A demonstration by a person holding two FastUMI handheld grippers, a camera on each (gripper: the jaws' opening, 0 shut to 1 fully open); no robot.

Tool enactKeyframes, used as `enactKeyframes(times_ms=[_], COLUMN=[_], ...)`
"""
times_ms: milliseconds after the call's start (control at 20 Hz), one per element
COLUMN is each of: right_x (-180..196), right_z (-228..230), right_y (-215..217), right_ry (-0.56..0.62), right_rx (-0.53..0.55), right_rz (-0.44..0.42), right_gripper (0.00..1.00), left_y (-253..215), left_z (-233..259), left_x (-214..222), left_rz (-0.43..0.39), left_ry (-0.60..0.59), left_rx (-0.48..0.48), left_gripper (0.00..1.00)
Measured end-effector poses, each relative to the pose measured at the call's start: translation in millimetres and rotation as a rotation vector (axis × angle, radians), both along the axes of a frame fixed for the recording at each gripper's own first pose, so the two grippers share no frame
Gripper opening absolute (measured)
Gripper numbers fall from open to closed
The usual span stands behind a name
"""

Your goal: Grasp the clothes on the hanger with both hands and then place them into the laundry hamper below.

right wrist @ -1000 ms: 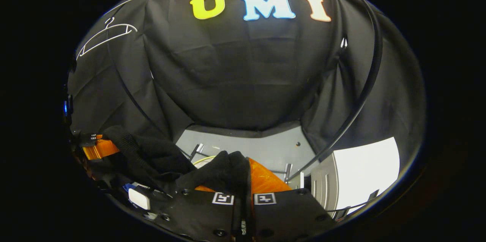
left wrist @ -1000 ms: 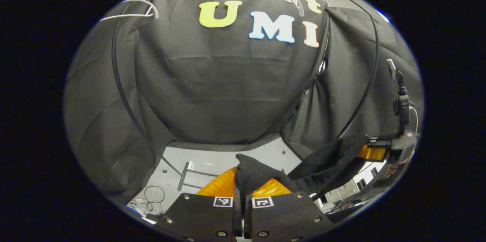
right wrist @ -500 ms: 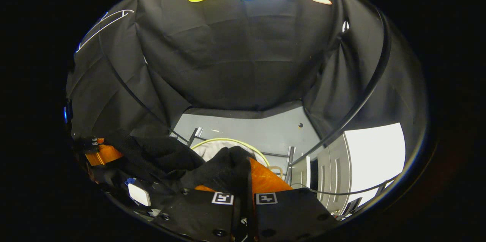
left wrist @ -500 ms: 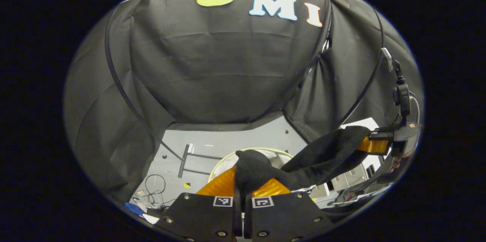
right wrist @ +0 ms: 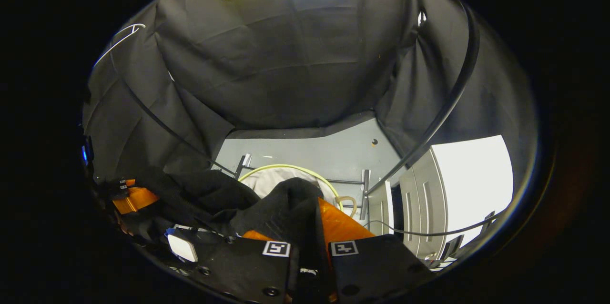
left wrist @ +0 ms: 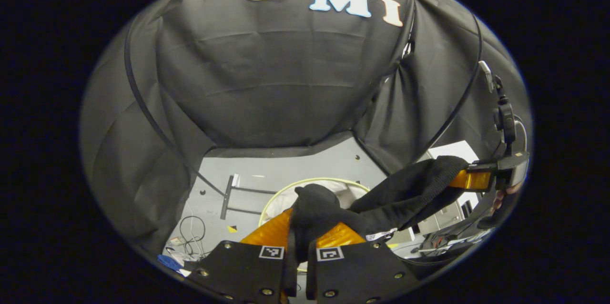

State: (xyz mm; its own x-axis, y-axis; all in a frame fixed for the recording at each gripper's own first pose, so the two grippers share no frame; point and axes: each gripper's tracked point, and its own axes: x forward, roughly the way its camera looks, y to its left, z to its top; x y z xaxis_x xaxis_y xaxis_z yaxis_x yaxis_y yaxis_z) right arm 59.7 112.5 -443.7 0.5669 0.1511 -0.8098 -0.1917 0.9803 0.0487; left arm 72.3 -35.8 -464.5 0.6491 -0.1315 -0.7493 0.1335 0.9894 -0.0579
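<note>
Black garment [left wrist: 410, 194], plain knit with no pattern, at 5 o'clock in the left gripper view; the same black cloth [right wrist: 286, 208] at 6 o'clock in the right gripper view. Laundry hamper [left wrist: 286, 189]: pale yellow-green rim, off-white lining [right wrist: 269, 180]. Floor [left wrist: 286, 168]: flat mid-grey. Booth wall [left wrist: 276, 80]: black, creased cloth. White wire hanger [right wrist: 119, 42] at 10 o'clock in the right gripper view. White cabinet panel [right wrist: 472, 185] with grey doors at 4 o'clock. Gripper plates [left wrist: 329, 254] carry small black-and-white square markers; a like marker [right wrist: 276, 248] sits in the right gripper view.
</note>
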Motion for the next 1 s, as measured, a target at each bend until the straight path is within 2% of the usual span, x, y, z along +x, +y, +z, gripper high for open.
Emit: enactKeyframes(times_ms=[50,150,350,400,600,750,800,850,900,1000], right_x=[-3.2,-11.8,-22.2,-24.3,-24.9,-16.6,-14.7,-9.7,-5.2,2.7], right_z=[-2.5,-5.9,-3.0,-0.8,21.8,58.1,73.3,90.3,110.6,157.0], right_y=[0.9,6.2,4.8,2.3,-15.4,-30.0,-35.1,-41.5,-47.6,-59.8], right_ry=[0.015,0.044,0.057,0.051,-0.012,-0.104,-0.144,-0.190,-0.246,-0.371], right_rx=[0.006,0.028,0.028,0.024,-0.010,-0.012,-0.012,-0.019,-0.028,-0.034], right_rz=[0.006,0.022,0.045,0.045,0.027,0.010,0.009,0.011,0.012,0.011], right_gripper=[0.17,0.32,0.88,0.99,0.99,0.98,0.99,0.94,0.98,0.98], left_y=[-0.3,1.9,11.1,18.1,21.6,19.3,19.3,17.5,12.6,-0.1], left_z=[-2.9,-8.5,-15.0,-15.2,10.2,49.0,66.4,84.8,108.5,165.2], left_x=[-5.0,-18.8,-38.3,-41.0,-54.2,-63.9,-66.8,-70.1,-72.8,-79.0], left_rz=[0.003,0.012,0.020,0.028,0.097,0.139,0.152,0.161,0.167,0.182], left_ry=[0.017,0.047,0.089,0.084,0.044,-0.029,-0.063,-0.104,-0.151,-0.263], left_rx=[-0.002,0.009,0.039,0.058,0.038,0.038,0.052,0.065,0.073,0.084], left_gripper=[0.13,0.41,0.96,0.96,0.96,0.96,0.96,0.96,0.96,0.96])
